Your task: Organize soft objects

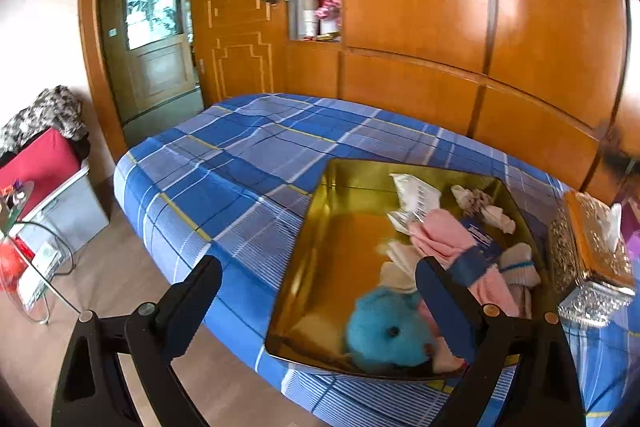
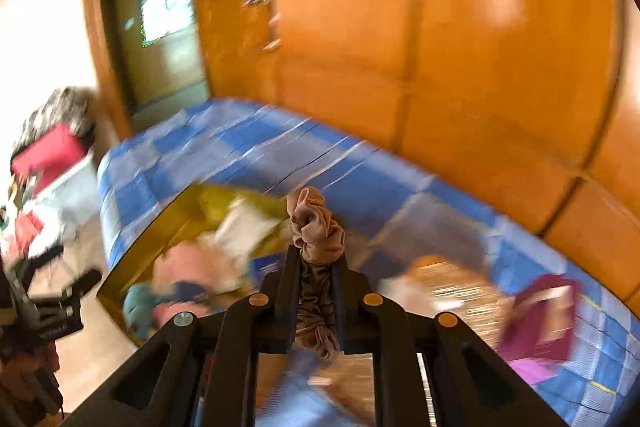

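A gold tray [image 1: 340,187] lies on the blue plaid bed [image 1: 240,155]. In it are a blue plush toy [image 1: 384,331], pink socks [image 1: 444,239], a white packet [image 1: 416,199], white socks [image 1: 520,267] and a small crumpled cloth [image 1: 480,203]. My left gripper [image 1: 320,283] is open and empty above the tray's near left corner. My right gripper [image 2: 316,259] is shut on a beige scrunched cloth [image 2: 314,223] and holds it in the air over the bed, right of the tray [image 2: 176,211]. The right wrist view is blurred by motion.
An ornate tissue box [image 1: 588,251] stands on the bed right of the tray, with a maroon item [image 2: 540,319] beyond it. A wooden wardrobe [image 1: 440,7] runs behind the bed. A glass side table [image 1: 28,247] and a storage bin [image 1: 68,203] stand on the floor at left.
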`<state>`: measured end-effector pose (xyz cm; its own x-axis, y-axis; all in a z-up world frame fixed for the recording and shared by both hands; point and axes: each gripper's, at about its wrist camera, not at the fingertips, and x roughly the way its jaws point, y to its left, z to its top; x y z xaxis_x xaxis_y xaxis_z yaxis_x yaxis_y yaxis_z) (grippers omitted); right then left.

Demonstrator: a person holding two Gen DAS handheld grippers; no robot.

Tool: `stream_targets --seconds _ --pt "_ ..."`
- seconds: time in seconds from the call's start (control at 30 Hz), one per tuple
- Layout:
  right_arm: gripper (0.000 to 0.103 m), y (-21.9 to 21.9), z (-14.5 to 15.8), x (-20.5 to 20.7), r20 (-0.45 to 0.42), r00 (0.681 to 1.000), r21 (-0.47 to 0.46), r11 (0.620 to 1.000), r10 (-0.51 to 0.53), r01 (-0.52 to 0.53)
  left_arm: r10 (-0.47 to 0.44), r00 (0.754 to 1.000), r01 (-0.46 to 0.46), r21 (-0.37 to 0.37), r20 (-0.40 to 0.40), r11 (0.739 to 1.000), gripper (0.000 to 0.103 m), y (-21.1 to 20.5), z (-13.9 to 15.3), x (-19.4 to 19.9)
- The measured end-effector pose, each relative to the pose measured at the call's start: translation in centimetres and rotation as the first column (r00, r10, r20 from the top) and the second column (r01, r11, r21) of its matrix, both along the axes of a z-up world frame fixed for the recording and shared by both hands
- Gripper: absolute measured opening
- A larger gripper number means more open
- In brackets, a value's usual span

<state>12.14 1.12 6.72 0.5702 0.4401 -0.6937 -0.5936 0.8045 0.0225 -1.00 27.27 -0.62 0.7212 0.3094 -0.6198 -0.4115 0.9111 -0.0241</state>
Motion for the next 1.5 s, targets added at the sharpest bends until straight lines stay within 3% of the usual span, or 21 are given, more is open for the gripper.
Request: stream_targets --seconds 0.07,0.23,0.37,0.47,0.53,0.6,0.7,0.93,1.0,1.07,1.5 --pt "0.013 2.9 -2.4 -1.1 -0.050 0.998 -0.010 0.999 0.037 -0.038 0.019 1.000 -0.019 -0.010 0.007 1.000 0.098 0.6 0.0 -0.2" --pt "0.013 8.4 -8.5 -2.3 -0.104 0.994 -0.157 0.986 0.038 -0.054 0.041 0.999 -0.041 -0.031 -0.010 0.999 0.101 1.4 -0.9 0.1" --pt "0.013 9.5 -12.8 -0.6 -0.165 0.986 -0.245 0.969 -0.031 -0.011 0.046 0.999 -0.047 -0.039 -0.016 0.998 0.101 1.5 -1.3 0.2" --pt "0.016 9.8 -13.8 0.0 -0.192 0.980 -0.250 0.968 -0.049 0.000 0.053 0.998 -0.054 -0.038 -0.020 0.998 0.102 1.5 -1.7 0.3" --pt "0.019 10.0 -13.9 0.2 -0.186 0.981 -0.251 0.968 -0.056 0.008 0.057 0.998 -0.058 -0.042 -0.027 0.997 0.102 1.6 -1.9 0.3" --pt "0.029 10.4 -14.1 0.3 -0.169 0.984 -0.251 0.968 -0.059 0.015 0.059 0.998 -0.060 -0.038 -0.027 0.997 0.102 1.5 -2.0 0.3" --pt "0.037 10.1 -13.6 -0.5 -0.129 0.989 -0.246 0.969 -0.068 0.034 0.062 0.998 -0.062 -0.031 -0.021 0.998 0.102 1.5 -1.9 0.2" --pt "0.047 9.7 -12.0 -2.0 -0.056 0.996 -0.215 0.975 -0.072 0.059 0.066 0.998 -0.066 -0.020 -0.019 0.998 0.103 1.1 -1.8 0.1" --pt "0.068 9.5 -11.4 -2.3 -0.021 0.997 -0.204 0.976 -0.077 0.071 0.070 0.997 -0.070 -0.015 -0.016 0.997 0.103 1.0 -1.7 0.0" --pt "0.073 9.0 -10.7 -2.7 0.009 0.996 -0.180 0.980 -0.084 0.084 0.074 0.997 -0.074 -0.015 -0.006 0.997 0.103 1.0 -1.5 -0.1" --pt "0.073 6.2 -7.9 -4.0 0.064 0.985 -0.107 0.980 -0.162 0.169 0.063 0.998 -0.063 0.005 0.015 0.998 0.103 -0.1 -0.8 -0.4"
